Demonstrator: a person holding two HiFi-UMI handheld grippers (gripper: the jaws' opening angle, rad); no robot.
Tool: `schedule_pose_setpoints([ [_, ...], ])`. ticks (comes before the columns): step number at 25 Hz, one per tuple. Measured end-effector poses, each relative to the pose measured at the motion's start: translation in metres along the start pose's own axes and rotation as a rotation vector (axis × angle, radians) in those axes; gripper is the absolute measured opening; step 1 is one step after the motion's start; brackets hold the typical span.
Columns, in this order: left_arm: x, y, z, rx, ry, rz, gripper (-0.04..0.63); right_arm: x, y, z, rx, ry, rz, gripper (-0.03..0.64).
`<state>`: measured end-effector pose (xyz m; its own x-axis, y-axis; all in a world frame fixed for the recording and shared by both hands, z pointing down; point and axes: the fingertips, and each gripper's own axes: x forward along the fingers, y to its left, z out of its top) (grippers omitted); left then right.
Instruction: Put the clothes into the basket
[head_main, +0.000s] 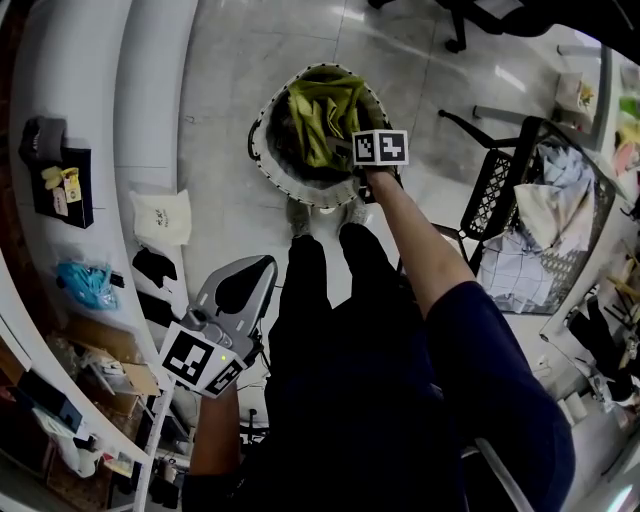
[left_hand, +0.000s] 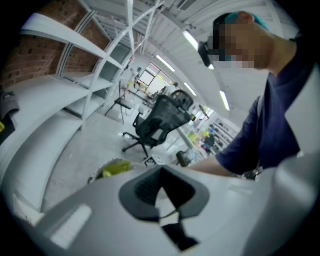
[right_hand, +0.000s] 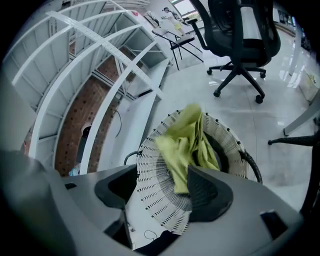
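Two gripper views miss heaped clothes (head_main: 553, 205), right hand-held gripper (right_hand: 162, 194) gaping over basket (right_hand: 235, 148), left hand-held gripper (left_hand: 163, 200) closed, empty

The garment (head_main: 322, 112) in the basket is plain yellow-green. The basket (right_hand: 155, 200) has a white wall patterned with rows of small dark slots, and black handles. The left tool (head_main: 266, 262) and the right tool (right_hand: 162, 170) are pale grey with black pads. The cube (head_main: 380, 148) on the right tool is white with black square markers. The floor (head_main: 220, 90) is glossy light-grey tile. The person's sleeve (head_main: 500, 370) is navy, the trousers (head_main: 320, 330) black. At the left, white shelves (head_main: 90, 120) bear a turquoise bundle (head_main: 88, 285). At the right, a black mesh rack (head_main: 495, 195) holds white-and-blue checked cloth (head_main: 520, 275). The far office chair (right_hand: 240, 30) is black, the brick wall (right_hand: 82, 125) red-brown.
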<state>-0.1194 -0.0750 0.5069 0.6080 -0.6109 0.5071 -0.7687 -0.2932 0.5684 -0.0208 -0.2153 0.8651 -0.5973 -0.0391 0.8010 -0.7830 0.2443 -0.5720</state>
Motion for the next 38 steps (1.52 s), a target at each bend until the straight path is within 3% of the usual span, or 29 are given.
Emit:
schedule_pose_setpoints([
  [7,0.005,-0.007,0.012,0.024,-0.018,-0.036,0.004,-0.029,0.006,-0.001,0.033,-0.047,0.034,0.282],
  [10,0.004,-0.013,0.022,0.046,-0.031,-0.051,0.004,-0.052,0.025,0.005,0.043,-0.096,0.089,0.278],
  [14,0.001,-0.023,0.039,0.083,-0.056,-0.074,0.004,-0.097,0.062,0.02,0.016,-0.189,0.19,0.199],
  [17,-0.001,-0.033,0.053,0.119,-0.079,-0.095,0.004,-0.134,0.085,0.032,-0.025,-0.248,0.239,0.108],
  [21,-0.003,-0.048,0.064,0.165,-0.098,-0.121,0.005,-0.184,0.116,0.045,-0.065,-0.34,0.301,0.062],
  [27,-0.014,-0.069,0.075,0.216,-0.126,-0.142,0.004,-0.255,0.17,0.053,-0.15,-0.448,0.398,0.041],
  [38,-0.033,-0.102,0.09,0.297,-0.174,-0.178,0.005,-0.361,0.26,0.04,-0.395,-0.572,0.482,0.023],
])
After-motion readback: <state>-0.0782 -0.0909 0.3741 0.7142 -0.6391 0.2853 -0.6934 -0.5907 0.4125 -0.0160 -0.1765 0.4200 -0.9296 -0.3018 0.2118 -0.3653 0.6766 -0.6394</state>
